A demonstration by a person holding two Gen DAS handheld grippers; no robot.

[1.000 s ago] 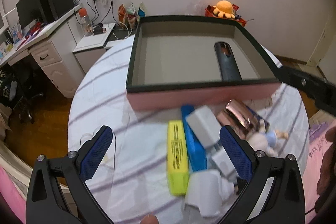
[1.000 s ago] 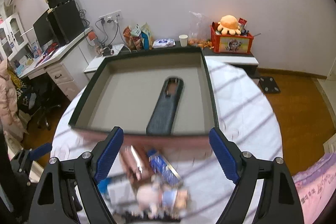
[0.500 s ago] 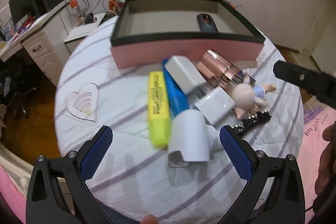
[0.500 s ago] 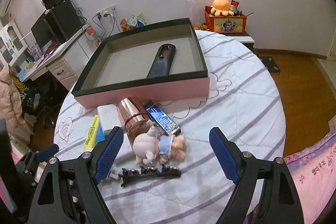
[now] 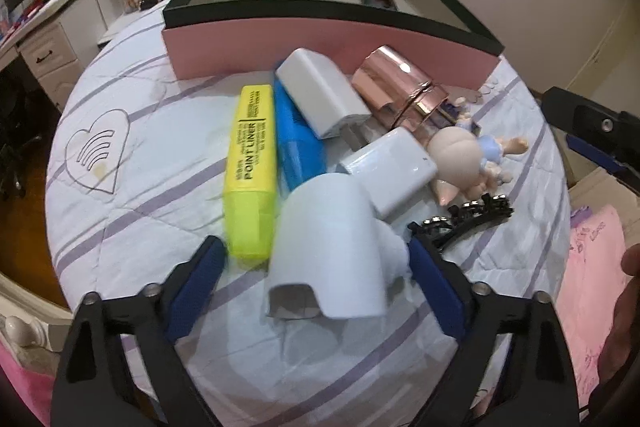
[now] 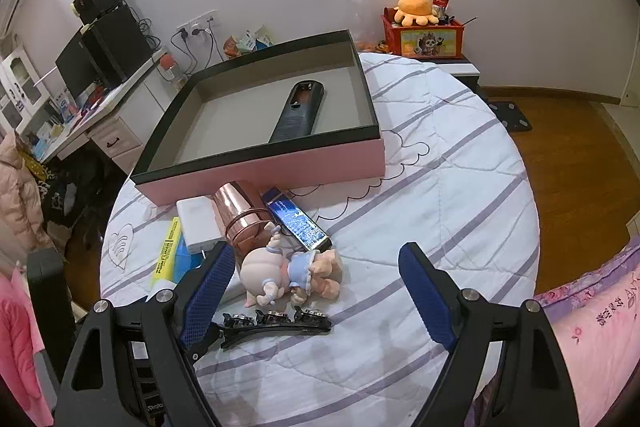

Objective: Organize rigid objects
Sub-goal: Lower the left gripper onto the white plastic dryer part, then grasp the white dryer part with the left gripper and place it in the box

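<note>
Round table under a white quilted cloth with lilac stripes [image 6: 460, 195]; wood floor around it, white desk with black monitor and speakers [image 6: 108, 51] far left, wall sockets behind, red toy box with an orange plush [image 6: 420, 27] at the far wall, pink bedding at right. Clutter left to right in the left wrist view: yellow "POINT LINER" highlighter [image 5: 250, 163], blue marker [image 5: 298, 143] touching it, white rectangular charger block [image 5: 324, 91], white paper roll [image 5: 328, 251], second white adapter [image 5: 390, 167], rose-gold metal cylinder [image 5: 404, 87], small pig-like doll in blue clothes [image 6: 288, 273], black rhinestone hair clip [image 6: 276, 323], blue glitter bar [image 6: 298, 223]. Behind them, a pink box with black rim [image 6: 280, 167] holds a black remote [image 6: 300, 111]. Left gripper [image 5: 312, 263]: jaws closing around the paper roll, pads not yet pressing it. Right gripper [image 6: 316, 283]: wide, nothing held, doll and clip between its jaws. Roll hides the blue marker's near end; clip's left end is under the right gripper's finger; desk items too small to read.
</note>
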